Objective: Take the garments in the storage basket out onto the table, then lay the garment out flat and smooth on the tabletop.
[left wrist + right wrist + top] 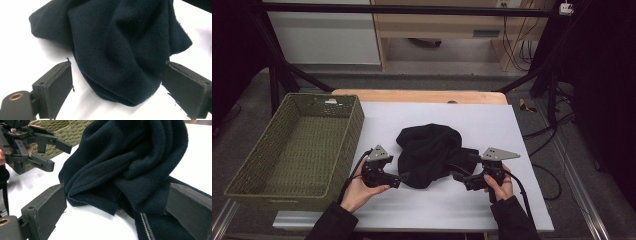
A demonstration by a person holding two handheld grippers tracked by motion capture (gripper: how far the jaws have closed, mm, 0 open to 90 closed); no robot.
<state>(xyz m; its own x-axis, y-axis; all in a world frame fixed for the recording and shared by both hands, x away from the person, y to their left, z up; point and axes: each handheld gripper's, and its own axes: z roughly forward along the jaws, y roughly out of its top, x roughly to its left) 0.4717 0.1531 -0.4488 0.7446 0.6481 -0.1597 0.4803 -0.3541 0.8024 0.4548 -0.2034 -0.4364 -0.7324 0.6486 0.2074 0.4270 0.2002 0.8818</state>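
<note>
The right hand-held gripper (117, 207) straddles a crumpled dark knit garment (130, 162); the left hand-held gripper (58, 155) hovers beyond.

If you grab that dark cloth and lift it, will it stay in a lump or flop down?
The dark cloth would probably flop and hang, since it lies crumpled in soft folds. Its knitted surface looks fuzzy, so it likely won't slip from the jaws. It seems light and unlikely to roll on the white sheet.
</note>
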